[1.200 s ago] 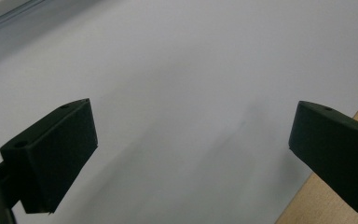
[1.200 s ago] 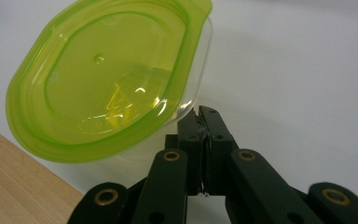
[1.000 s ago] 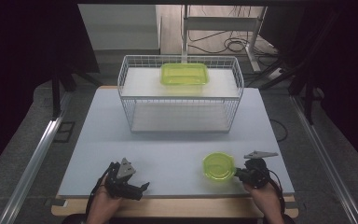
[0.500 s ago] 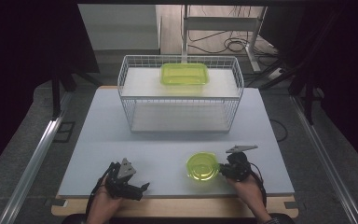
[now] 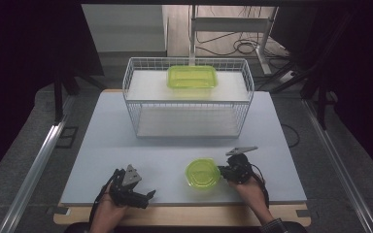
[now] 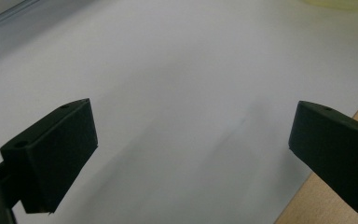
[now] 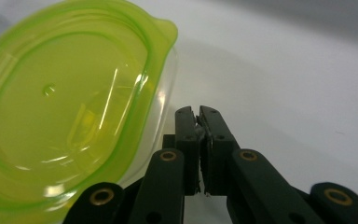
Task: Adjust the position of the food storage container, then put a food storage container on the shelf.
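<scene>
Round green container (image 5: 202,173) now further left on white table (image 5: 126,141), nudged by right gripper (image 5: 222,171), jaws closed, empty. Left gripper (image 5: 148,195) idle, wide open. Push under way.

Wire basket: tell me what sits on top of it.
A green rectangular container lies on the white board over the wire basket. Through its green lid, its contents cannot be made out.
</scene>
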`<state>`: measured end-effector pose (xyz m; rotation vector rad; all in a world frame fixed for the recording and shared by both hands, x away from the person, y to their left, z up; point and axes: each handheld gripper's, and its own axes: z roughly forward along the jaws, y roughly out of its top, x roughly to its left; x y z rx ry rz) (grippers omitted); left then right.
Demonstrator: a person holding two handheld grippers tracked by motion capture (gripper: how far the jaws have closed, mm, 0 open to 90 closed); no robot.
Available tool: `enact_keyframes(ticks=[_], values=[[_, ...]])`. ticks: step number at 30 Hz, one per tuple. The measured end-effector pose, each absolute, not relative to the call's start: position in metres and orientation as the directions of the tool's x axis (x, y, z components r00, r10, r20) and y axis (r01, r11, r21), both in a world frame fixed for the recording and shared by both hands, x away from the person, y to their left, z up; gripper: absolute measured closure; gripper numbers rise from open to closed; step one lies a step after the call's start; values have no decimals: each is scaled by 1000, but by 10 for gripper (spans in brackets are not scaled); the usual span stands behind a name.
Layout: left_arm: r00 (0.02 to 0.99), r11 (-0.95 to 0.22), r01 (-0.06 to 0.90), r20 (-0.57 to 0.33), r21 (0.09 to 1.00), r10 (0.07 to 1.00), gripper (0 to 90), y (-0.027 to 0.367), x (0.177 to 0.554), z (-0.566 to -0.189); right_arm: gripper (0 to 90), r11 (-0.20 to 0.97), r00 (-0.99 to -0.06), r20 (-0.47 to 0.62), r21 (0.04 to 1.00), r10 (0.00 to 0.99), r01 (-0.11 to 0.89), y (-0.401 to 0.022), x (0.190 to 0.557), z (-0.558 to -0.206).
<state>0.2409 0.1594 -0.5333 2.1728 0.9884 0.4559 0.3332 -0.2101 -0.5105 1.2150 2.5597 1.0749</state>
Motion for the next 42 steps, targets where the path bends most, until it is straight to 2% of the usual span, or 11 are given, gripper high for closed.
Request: enact_keyframes(ticks=[6,11,14,23,29,39,42], values=[[647,-444,515,7,734,762,9,158,240,-531,770,430,-671,126,679,731,595,-228,324,-499],[650,-416,507,-18,755,760,21,158,237,-528,658,462,-688,65,694,723,552,-239,313,-493],[652,-420,500,-9,757,759,25,158,236,-527,553,471,-690,41,702,723,535,-244,308,-490],[654,-431,495,4,754,757,24,156,232,-527,289,476,-691,30,704,722,527,-251,303,-493],[655,-439,494,10,750,755,23,156,233,-528,136,395,-662,107,728,742,560,-254,306,-495],[657,-445,497,12,745,754,22,155,234,-529,76,345,-651,180,728,737,592,-250,310,-489],[657,-445,496,13,746,754,22,156,234,-530,112,338,-655,221,713,723,614,-243,313,-483]])
